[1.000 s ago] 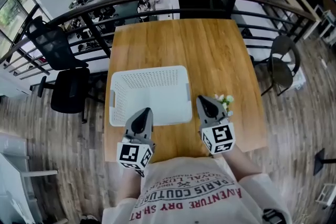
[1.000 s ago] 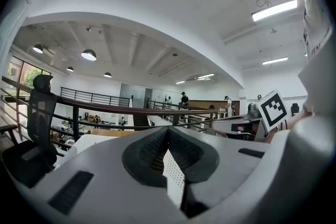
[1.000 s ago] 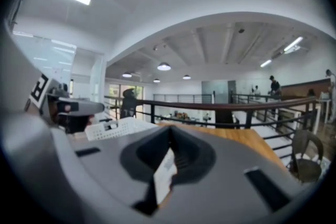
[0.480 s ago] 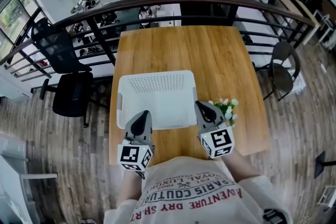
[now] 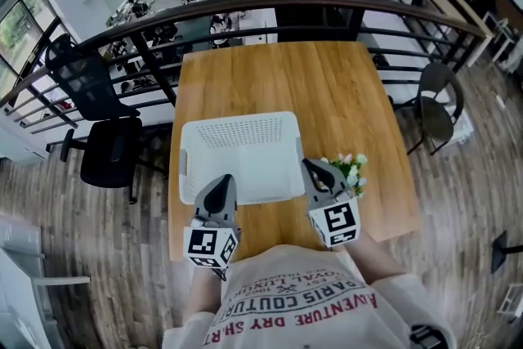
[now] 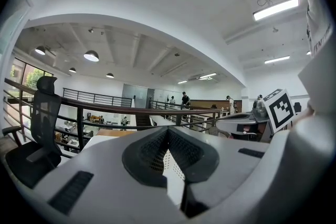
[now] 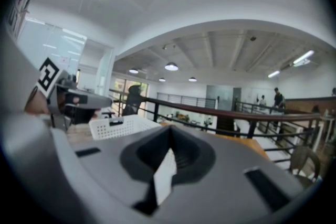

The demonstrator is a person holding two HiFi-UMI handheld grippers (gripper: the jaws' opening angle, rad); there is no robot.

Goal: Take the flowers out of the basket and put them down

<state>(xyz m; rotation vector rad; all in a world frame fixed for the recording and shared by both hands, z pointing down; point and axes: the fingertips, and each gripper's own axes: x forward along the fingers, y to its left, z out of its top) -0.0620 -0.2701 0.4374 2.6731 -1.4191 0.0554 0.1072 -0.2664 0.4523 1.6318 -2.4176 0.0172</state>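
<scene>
The white slotted basket [image 5: 237, 127] sits on the wooden table [image 5: 327, 86] and looks empty inside. A small bunch of white and pink flowers [image 5: 349, 171] with green leaves rests on the table just right of the basket. My right gripper [image 5: 311, 169] is beside the flowers on their left, at the basket's near right corner, jaws shut with nothing seen between them. The right gripper view shows its closed jaws [image 7: 170, 132] and the basket [image 7: 118, 126] off to the left. My left gripper [image 5: 221, 185] hovers at the basket's near edge, its jaws [image 6: 168, 131] shut and empty.
A black railing [image 5: 270, 0] runs behind the table's far edge. Black office chairs [image 5: 102, 135] stand at the left, and a round chair [image 5: 437, 106] at the right. Bare tabletop lies beyond the basket.
My right gripper has shifted a little to the left, nearer the basket's near right corner. The flowers stay beside it. The left gripper has not moved.
</scene>
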